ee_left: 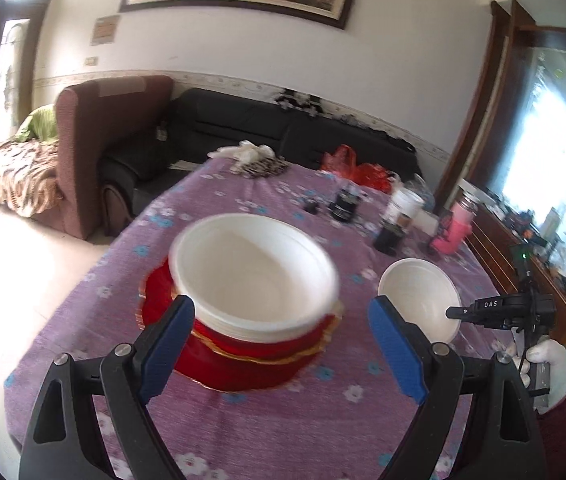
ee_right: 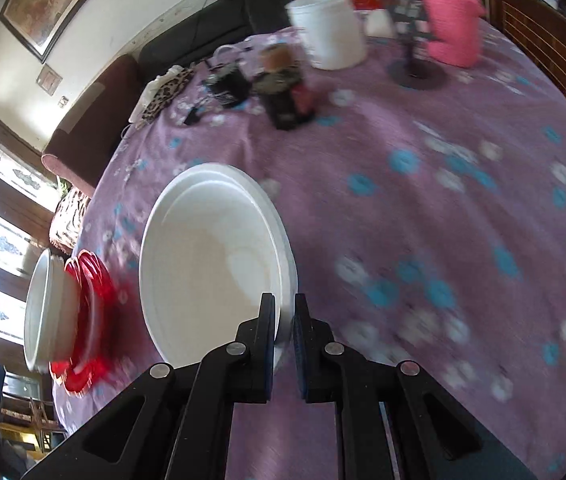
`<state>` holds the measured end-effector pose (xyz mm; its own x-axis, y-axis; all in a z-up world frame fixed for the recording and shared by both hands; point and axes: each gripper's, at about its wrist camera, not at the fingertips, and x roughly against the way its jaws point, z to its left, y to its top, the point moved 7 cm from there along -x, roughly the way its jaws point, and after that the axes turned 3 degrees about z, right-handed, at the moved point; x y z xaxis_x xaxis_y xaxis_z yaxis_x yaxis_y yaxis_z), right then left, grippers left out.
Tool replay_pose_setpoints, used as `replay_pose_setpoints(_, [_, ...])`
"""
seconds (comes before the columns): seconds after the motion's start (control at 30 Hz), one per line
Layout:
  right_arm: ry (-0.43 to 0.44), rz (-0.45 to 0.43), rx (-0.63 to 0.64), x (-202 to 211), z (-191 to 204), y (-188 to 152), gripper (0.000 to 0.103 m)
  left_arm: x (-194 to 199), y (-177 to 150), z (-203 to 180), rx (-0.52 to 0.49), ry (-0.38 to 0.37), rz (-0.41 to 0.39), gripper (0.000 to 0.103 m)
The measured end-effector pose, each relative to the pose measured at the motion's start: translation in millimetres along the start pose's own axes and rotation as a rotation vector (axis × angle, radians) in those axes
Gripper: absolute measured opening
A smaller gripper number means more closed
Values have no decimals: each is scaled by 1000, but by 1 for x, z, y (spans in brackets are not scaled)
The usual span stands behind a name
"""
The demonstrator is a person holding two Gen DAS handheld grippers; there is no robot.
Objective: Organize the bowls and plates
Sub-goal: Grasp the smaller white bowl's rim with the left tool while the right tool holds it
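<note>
**Right tool grips a white bowl beside the stacked dishes**

A purple flowered cloth covers the tabletop (ee_left: 243, 412). Near its left edge a stack of glossy red scalloped plates (ee_left: 243, 360) carries a nested pile of white disposable bowls (ee_left: 255, 276).

The left tool (ee_left: 279, 348) stands wide open with nothing between its blue pads; it hovers just near of the stack.

To the right of the stack, the right tool (ee_right: 283, 340) is clamped on the near rim of a single white disposable bowl (ee_right: 211, 268), which is tilted and held apart from the stack. A white-gloved hand (ee_left: 547, 364) holds that tool.

At the far right side of the tabletop stand a white plastic tub (ee_right: 329, 30), a pink knitted-sleeve jar (ee_right: 453, 28) and dark small containers (ee_right: 283, 96).
</note>
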<state>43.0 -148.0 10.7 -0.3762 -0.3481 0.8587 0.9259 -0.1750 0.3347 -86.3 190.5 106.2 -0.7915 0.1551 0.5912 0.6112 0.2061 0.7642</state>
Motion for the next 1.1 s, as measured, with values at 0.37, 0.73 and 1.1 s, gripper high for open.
replay_pose_setpoints(0.37, [5,-64,-49,30,-59,-31,15,-74,-43,-109,-126,-120,257,88])
replay_pose_setpoints(0.73, [43,-94,-59,22,-72,-42,28,-158,-55,-155,-75,-128,411,88])
replay_pose_setpoints(1.1, [44,-114,-31,16,-68,-38,28,-220,-68,-195,-88,-142,492,76])
